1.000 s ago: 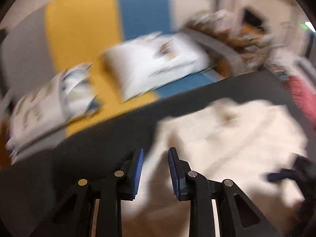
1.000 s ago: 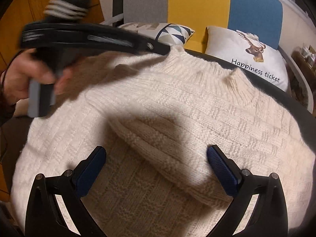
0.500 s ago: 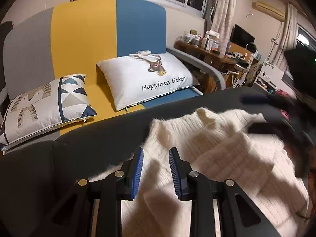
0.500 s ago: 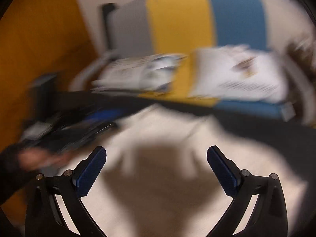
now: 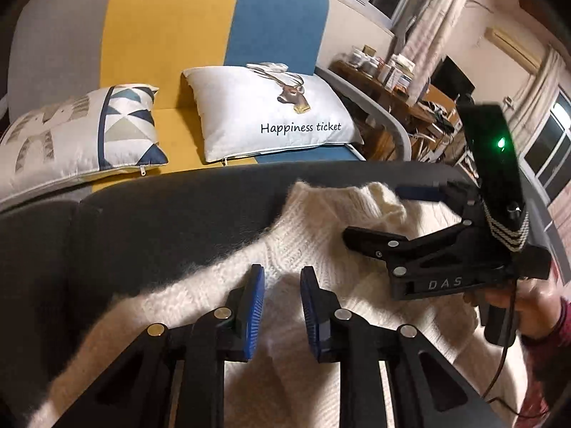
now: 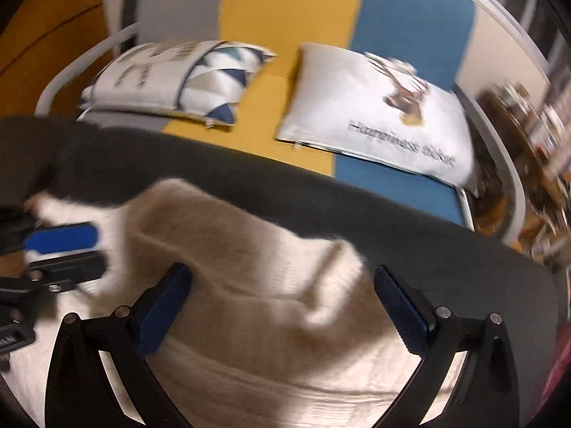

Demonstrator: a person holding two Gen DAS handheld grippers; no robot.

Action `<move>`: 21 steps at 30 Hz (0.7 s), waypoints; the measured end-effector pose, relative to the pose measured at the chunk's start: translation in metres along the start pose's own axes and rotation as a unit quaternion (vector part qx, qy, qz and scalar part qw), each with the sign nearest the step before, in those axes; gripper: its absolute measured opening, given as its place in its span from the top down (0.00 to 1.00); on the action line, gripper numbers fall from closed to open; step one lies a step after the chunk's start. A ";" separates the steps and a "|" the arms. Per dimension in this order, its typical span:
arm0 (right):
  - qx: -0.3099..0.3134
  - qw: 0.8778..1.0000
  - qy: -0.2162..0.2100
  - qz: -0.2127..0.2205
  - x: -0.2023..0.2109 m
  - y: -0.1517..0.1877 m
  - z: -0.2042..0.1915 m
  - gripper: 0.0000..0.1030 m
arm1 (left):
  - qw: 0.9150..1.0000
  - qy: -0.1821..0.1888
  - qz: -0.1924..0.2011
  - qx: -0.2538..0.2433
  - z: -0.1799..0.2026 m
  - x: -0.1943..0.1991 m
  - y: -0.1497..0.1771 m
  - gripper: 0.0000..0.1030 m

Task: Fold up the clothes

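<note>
The cream knit sweater lies spread on the dark table, in front of the sofa; it looks thick, soft and floppy, so it will sag if lifted by one point; better to pinch a doubled edge near the shoulder. The left gripper is closing over the knit, nothing pinched yet; the right gripper stands wide and empty, though this view is blurred.
</note>
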State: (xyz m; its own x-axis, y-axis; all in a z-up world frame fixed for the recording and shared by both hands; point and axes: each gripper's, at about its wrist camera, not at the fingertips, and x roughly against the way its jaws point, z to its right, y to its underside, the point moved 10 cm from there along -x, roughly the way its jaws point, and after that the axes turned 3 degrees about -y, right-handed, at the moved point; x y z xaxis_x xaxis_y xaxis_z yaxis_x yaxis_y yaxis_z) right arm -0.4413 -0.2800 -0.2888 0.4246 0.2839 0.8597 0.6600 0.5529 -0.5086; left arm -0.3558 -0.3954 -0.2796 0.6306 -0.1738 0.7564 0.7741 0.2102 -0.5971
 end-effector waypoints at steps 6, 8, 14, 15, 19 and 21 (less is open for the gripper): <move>-0.011 1.000 -0.020 0.009 0.001 -0.002 0.003 0.00 | 1.000 -0.021 -0.001 0.005 0.000 0.002 -0.002 0.77; -0.002 1.000 -0.022 0.020 0.010 -0.005 0.002 0.00 | 0.999 -0.039 0.002 0.008 0.000 0.010 -0.001 0.75; 0.011 0.997 -0.076 0.027 0.057 0.039 -0.015 0.00 | 0.996 -0.082 0.007 0.023 0.005 0.046 0.025 0.72; 0.008 0.997 -0.080 0.018 0.058 0.050 -0.015 0.00 | 0.996 -0.087 0.008 0.025 0.007 0.052 0.031 0.72; -0.014 0.997 -0.069 -0.017 0.041 0.080 -0.011 0.00 | 0.992 -0.123 -0.022 0.021 0.004 0.047 0.054 0.71; -0.019 0.998 -0.065 -0.011 0.039 0.081 -0.011 0.00 | 0.991 -0.126 -0.012 0.034 0.002 0.052 0.058 0.70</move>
State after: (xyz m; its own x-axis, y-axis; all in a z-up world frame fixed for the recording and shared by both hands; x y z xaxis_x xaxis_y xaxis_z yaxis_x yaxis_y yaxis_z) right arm -0.3649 -0.2325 -0.2963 0.3270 0.3727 0.8684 0.6926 0.5307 -0.4885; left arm -0.2784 -0.3907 -0.2741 0.5712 0.0637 0.8183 0.7784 0.2743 -0.5647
